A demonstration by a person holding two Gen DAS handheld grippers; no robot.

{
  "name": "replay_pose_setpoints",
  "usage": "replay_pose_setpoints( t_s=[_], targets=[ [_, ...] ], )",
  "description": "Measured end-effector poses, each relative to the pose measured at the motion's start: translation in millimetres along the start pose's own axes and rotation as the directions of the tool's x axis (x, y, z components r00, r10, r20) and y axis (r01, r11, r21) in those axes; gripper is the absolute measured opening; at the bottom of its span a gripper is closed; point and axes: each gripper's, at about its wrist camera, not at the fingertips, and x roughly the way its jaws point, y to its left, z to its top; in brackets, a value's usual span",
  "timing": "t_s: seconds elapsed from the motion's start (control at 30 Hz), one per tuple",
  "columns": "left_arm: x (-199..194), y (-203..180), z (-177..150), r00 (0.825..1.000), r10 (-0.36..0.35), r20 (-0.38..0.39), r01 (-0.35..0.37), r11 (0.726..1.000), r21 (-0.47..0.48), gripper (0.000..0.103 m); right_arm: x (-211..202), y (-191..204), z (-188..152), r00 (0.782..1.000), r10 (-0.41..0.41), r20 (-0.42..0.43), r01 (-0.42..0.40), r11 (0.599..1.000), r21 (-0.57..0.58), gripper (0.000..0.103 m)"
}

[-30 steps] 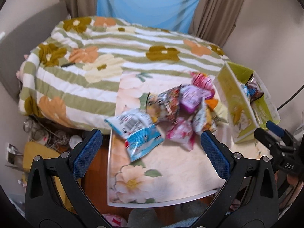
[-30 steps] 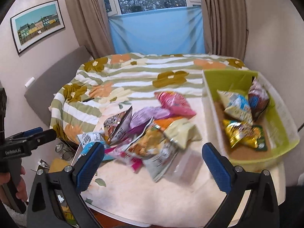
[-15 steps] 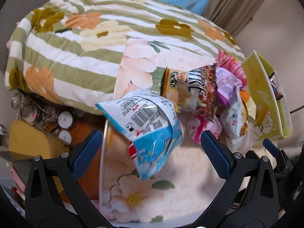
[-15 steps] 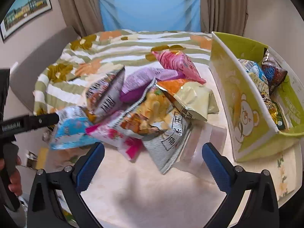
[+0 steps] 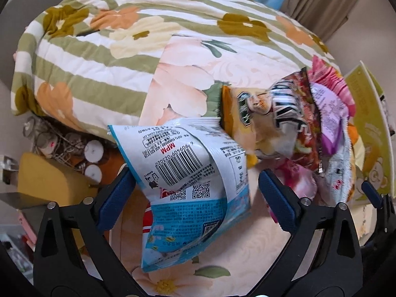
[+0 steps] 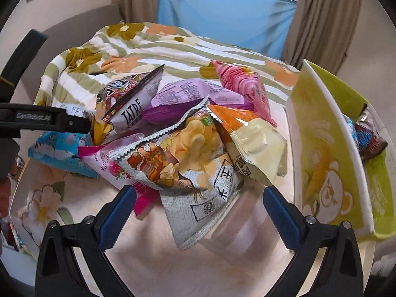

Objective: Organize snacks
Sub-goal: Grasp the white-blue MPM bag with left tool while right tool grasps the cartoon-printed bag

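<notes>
a blue and white snack bag (image 5: 190, 188), barcode side up, is seen lying at the near left corner of a low table with a floral top (image 5: 230, 269), one end reaching past the table's left edge. the left gripper (image 5: 193, 195) is placed over this bag with one blue pad on each side of it; its jaws have just been closing in but are held apart, and no pressing of the pads on the bag can be made out.

just beyond that bag a loose heap of snack bags (image 6: 188, 133) is piled on the table: a dark bag lettered in white (image 6: 131, 109), a purple bag (image 6: 193, 96), a pink striped bag (image 6: 242, 84), an orange and cream bag (image 6: 252, 141), a pink strawberry bag (image 6: 111, 163), and a silver bag printed with chips (image 6: 188, 163) lying nearest. the right gripper (image 6: 195, 210) is held above the near end of the silver bag, jaws spread wide and closed on nothing.

to the right of the heap a green bin with a bear drawing (image 6: 329, 178) is shown, with at least one dark snack bag (image 6: 371, 138) inside. behind the table a bed is covered by a green striped floral quilt (image 5: 104, 49). a blue cloth (image 6: 222, 14) and beige curtains (image 6: 319, 19) are seen at the back.
</notes>
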Motion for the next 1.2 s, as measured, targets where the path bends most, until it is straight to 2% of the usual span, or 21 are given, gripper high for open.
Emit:
replay_pose_setpoints(
  t_s=[0.17,0.37,0.57,0.67,0.83,0.9,1.0,1.2],
  targets=[
    [7.6,3.4,-3.8,1.0,0.001,-0.029,-0.001,1.0,-0.012,0.073,9.8,4.2,-1.3,1.0,0.023,-0.008,-0.023,0.998,-0.055,0.1],
    [4.0,2.6,-6.6,1.0,0.001,-0.028,-0.001,1.0,0.008,0.063,20.5,3.7,1.3,0.999,0.031,-0.02,-0.033,0.995,-0.093,0.089],
    [-2.2,4.6,-14.0,0.999,-0.003,-0.041,0.003,1.0,0.003,0.061,30.1,2.9,3.1,0.998,0.056,-0.041,-0.06,0.991,-0.117,0.076],
    [-6.4,7.6,-20.7,0.999,-0.004,-0.047,0.005,1.0,0.002,0.061,32.6,4.1,3.5,0.998,0.056,-0.043,-0.061,0.989,-0.134,0.075],
    [-13.2,10.3,-32.6,0.998,-0.008,-0.055,0.009,1.0,0.006,0.061,34.7,6.3,3.0,0.998,0.036,-0.05,-0.044,0.984,-0.17,0.061],
    [-16.4,10.5,-36.5,0.998,-0.014,-0.055,0.015,1.0,0.008,0.061,32.7,7.8,2.8,0.998,0.034,-0.046,-0.042,0.983,-0.18,0.05],
    [-23.9,11.2,-41.2,0.999,-0.024,-0.047,0.024,1.0,0.013,0.061,29.3,8.5,3.5,0.999,0.026,-0.038,-0.032,0.983,-0.18,0.04],
    [-46.7,12.1,-46.3,0.999,-0.042,-0.01,0.042,0.999,0.031,0.061,14.6,5.5,8.4,0.998,0.058,-0.011,-0.059,0.991,-0.121,0.034]
  ],
)
